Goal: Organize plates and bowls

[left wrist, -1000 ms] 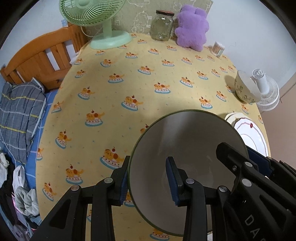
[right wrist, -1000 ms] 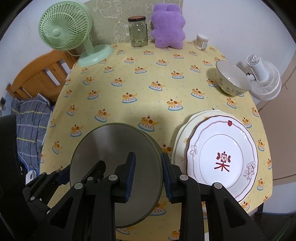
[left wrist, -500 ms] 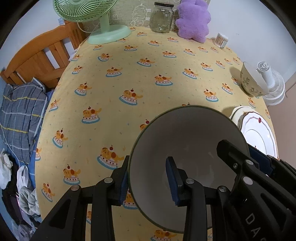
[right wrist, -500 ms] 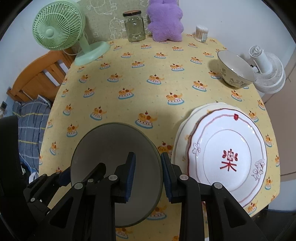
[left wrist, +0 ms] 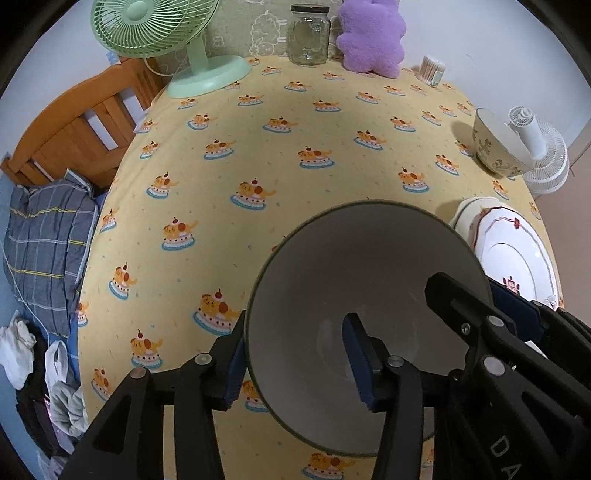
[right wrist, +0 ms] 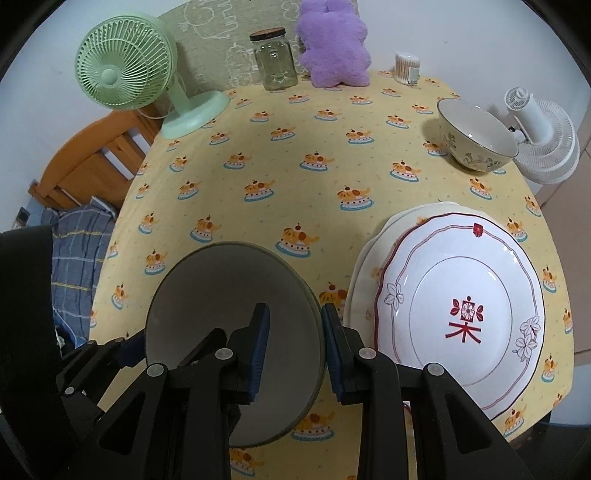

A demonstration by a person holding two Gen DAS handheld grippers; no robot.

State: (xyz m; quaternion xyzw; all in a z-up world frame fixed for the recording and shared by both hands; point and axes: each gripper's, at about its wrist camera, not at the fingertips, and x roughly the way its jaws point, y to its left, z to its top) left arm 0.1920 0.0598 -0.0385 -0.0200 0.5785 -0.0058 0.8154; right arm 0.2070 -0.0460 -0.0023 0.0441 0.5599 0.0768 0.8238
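Observation:
A grey bowl with a dark green rim (left wrist: 365,280) (right wrist: 221,295) is held above the yellow tablecloth by both grippers. My left gripper (left wrist: 295,362) is shut on its left rim, one finger inside and one outside. My right gripper (right wrist: 295,347) is shut on its right rim the same way. A stack of two plates, a white one with red trim (right wrist: 465,314) (left wrist: 517,254) on a cream one, lies to the right of the bowl. A cream floral bowl (right wrist: 476,136) (left wrist: 495,144) stands at the far right of the table.
A green desk fan (right wrist: 125,70) (left wrist: 159,33) stands at the back left, with a glass jar (right wrist: 275,61), a purple plush (right wrist: 334,44) and a cotton swab box (right wrist: 406,68) along the back. A white fan (right wrist: 546,144) is beyond the right edge. A wooden bed frame (left wrist: 74,129) and bedding lie left.
Both grippers have risen and pulled back a little with the grey bowl between them, so more of the table's far side shows. The plates and floral bowl have not moved.

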